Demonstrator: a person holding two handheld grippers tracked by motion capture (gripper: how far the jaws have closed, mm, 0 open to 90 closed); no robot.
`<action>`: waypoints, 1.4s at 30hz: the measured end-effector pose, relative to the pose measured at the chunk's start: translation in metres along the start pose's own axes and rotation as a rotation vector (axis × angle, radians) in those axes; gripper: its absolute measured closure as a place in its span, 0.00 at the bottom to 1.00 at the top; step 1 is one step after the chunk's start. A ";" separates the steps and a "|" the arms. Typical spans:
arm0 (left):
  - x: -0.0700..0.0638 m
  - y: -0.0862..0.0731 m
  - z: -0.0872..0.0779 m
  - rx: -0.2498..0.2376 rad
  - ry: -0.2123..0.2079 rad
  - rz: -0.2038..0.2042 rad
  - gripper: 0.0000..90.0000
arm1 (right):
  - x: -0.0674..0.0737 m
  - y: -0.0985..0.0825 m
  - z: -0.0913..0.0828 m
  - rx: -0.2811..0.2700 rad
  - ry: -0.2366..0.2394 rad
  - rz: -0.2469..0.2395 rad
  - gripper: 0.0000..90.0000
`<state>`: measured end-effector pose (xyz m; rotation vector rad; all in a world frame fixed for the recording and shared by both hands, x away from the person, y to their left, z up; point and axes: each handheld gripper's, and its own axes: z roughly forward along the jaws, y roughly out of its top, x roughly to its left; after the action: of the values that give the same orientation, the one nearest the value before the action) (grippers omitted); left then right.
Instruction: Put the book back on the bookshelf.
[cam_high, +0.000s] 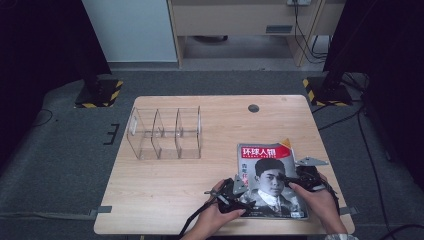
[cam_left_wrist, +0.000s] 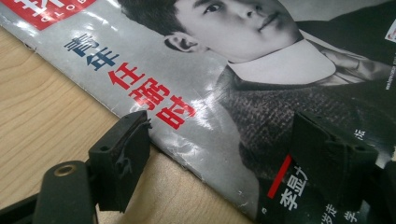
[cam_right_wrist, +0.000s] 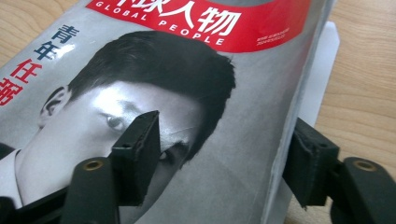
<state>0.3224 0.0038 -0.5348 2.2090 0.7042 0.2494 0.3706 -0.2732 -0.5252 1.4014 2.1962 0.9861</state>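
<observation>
Over at the upper left of the high view, a clear plastic organiser (cam_high: 165, 134) with three compartments stands on the wooden bench (cam_high: 165, 185), well apart from the action. Moving right, the magazine (cam_high: 270, 180) lies flat in the lower right of the frame, red title band at its far end, portrait cover up. The left gripper (cam_high: 239, 196) sits at the magazine's lower left corner, a hand wrapped around it. In the left gripper view its fingers (cam_left_wrist: 122, 156) are spread: one hangs over bare wood just beside the magazine's (cam_left_wrist: 261, 107) worn edge, the other over the cover, and that edge runs between them. No pinch there. Further right, the right gripper (cam_high: 299, 181) is at the magazine's right edge. In the right gripper view its fingers (cam_right_wrist: 137, 154) are also spread, one over the printed face, the other just off the right edge of the magazine (cam_right_wrist: 224, 112), straddling that edge without squeezing it.
</observation>
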 end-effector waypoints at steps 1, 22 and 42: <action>0.000 0.000 0.000 0.000 0.000 0.000 0.22 | 0.000 0.000 -0.001 -0.002 -0.002 0.000 0.44; 0.000 0.000 0.000 0.000 0.000 0.000 0.22 | 0.010 0.006 -0.003 -0.018 0.008 -0.029 0.54; 0.000 0.000 0.000 0.002 0.006 -0.004 0.22 | 0.008 0.013 0.002 0.018 -0.064 -0.019 0.71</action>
<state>0.3224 0.0033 -0.5346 2.2092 0.7126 0.2535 0.3767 -0.2618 -0.5171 1.3977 2.1731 0.9051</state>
